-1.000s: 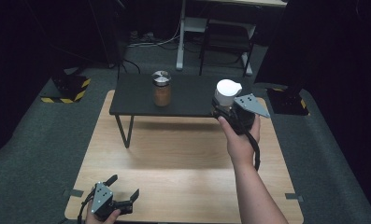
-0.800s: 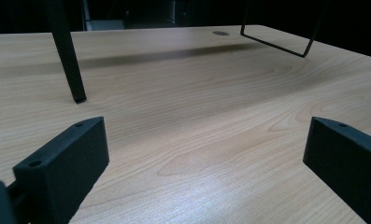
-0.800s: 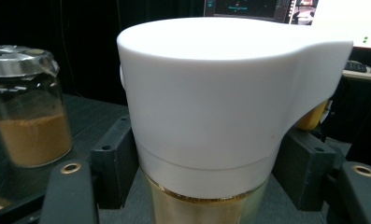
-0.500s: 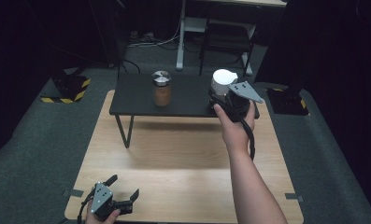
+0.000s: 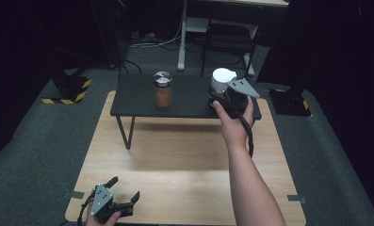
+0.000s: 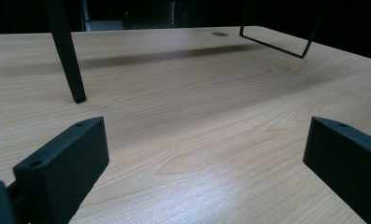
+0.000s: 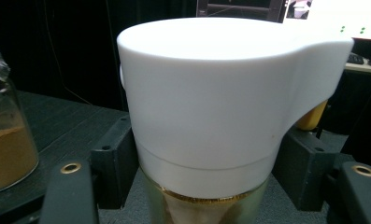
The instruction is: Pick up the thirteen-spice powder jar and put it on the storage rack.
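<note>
The right gripper (image 5: 222,92), held in the person's right hand (image 5: 232,123), is clenched around a bottle with a tall white cap (image 5: 221,80). In the right gripper view, the two black jaws press against either side of the bottle just below the white cap (image 7: 211,98), where a band of clear, gold-tinted body (image 7: 206,207) shows. The bottle stands upright between the jaws, over the right end of a small black raised stand (image 5: 137,99); whether its base touches the stand cannot be told. The grey three-cornered plate (image 5: 243,87) sits on top of this gripper, and its cable (image 5: 248,134) loops down along the forearm.

To the left on the same black stand, well apart from the held bottle, stands a glass jar (image 5: 163,89) with a silver lid, partly filled with brown powder. The right gripper view shows this jar (image 7: 8,135) at its left edge.

The left gripper (image 5: 124,195) is held low at the near left corner of the light wooden desk (image 5: 175,155). Its jaws are spread wide apart with nothing between them. In the left gripper view, bare wood grain (image 6: 197,135) lies between the two jaws, and a thin black leg of the stand (image 6: 67,56) comes down onto the desk ahead.
</note>
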Action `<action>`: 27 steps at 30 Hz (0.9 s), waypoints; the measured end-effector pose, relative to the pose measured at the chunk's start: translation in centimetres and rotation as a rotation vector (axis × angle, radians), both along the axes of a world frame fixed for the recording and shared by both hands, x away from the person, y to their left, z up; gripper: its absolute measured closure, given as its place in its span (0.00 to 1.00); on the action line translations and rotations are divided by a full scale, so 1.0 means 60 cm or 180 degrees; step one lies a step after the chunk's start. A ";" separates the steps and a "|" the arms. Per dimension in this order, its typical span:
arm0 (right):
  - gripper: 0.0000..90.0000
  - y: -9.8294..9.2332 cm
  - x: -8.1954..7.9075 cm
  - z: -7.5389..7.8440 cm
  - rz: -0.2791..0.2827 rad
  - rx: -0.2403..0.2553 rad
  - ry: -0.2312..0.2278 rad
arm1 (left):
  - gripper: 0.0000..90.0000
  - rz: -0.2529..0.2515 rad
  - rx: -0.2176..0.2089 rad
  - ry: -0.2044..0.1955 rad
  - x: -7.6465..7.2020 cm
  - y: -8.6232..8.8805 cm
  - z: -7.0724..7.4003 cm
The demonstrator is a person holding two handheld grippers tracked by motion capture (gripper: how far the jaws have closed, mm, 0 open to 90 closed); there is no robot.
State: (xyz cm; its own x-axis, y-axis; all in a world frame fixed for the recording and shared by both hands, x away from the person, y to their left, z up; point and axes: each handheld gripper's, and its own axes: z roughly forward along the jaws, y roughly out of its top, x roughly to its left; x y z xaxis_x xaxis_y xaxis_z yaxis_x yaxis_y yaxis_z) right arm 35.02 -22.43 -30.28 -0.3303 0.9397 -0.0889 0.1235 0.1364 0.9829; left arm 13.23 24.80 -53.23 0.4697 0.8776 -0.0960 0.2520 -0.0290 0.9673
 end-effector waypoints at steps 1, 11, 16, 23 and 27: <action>0.34 0.000 0.002 -0.001 -0.0004 0.0000 0.0003 | 0.01 0.0000 0.0001 0.0000 0.000 0.000 0.000; 0.34 -0.003 0.011 -0.010 0.0003 0.0075 -0.0020 | 0.01 0.0004 -0.0003 0.0004 0.000 0.001 0.000; 0.34 -0.006 0.014 -0.013 0.0021 0.0100 -0.0026 | 0.01 0.0002 0.0006 0.0001 0.000 0.000 0.000; 0.34 -0.016 0.023 -0.018 0.0065 0.0178 -0.0020 | 0.01 -0.0001 -0.0006 0.0003 -0.001 0.001 0.000; 0.34 -0.019 0.023 -0.024 0.0079 0.0205 -0.0052 | 0.01 0.0001 -0.0007 0.0004 -0.001 0.001 0.000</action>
State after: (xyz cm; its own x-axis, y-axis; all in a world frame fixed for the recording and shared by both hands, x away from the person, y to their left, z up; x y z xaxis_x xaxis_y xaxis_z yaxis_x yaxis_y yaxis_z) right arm 36.39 -23.56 -31.74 -0.3527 0.9351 -0.0342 0.1048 0.0758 0.9916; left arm 13.20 24.85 -53.23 0.4693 0.8776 -0.0984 0.2531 -0.0269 0.9671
